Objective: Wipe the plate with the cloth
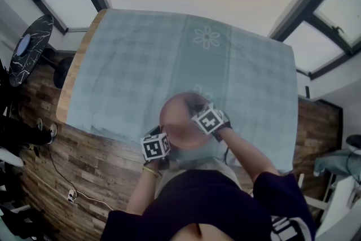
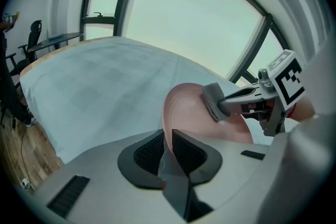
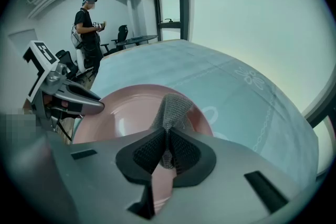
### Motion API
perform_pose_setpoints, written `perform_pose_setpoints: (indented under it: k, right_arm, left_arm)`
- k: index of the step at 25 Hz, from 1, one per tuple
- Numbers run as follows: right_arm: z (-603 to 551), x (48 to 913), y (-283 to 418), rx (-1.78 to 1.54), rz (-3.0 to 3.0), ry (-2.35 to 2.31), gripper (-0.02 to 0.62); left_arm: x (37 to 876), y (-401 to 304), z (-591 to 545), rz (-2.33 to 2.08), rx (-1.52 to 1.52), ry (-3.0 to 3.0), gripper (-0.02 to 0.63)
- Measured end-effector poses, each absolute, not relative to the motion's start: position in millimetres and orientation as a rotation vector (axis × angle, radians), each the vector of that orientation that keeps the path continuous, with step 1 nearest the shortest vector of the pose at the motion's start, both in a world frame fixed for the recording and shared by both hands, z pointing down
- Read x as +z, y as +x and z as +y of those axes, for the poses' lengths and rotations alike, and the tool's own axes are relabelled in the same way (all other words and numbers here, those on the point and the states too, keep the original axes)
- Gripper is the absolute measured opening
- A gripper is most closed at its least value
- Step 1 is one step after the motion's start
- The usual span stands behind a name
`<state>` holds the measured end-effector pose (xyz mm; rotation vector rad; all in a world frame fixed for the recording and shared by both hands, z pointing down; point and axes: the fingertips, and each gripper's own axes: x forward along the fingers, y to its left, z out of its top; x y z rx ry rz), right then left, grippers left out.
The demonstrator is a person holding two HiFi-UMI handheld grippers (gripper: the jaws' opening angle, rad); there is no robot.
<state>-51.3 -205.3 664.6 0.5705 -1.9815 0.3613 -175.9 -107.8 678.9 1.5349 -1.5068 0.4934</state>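
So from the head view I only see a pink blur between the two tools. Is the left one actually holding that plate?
Observer: Yes. The left tool is shut on the rim of the plate.
Visitor: And the right one?
Observer: The right tool pinches a grey cloth, and the cloth's free end lies against the plate's face.
Visitor: Is anyone else around?
Observer: A person stands at the far side of the room.

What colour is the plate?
The plate is pink; the right gripper view shows it best.
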Motion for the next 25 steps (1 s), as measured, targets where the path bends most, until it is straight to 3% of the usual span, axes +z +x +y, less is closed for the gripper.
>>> perform_pose_setpoints:
  k: [25]
  right_arm:
    - [-179.1, 688.9, -46.2, 0.385, -1.905, 0.493, 0.032]
  left_arm:
    - [677.8, -174.9, -107.4, -1.527, 0.486, 1.513, 0.061]
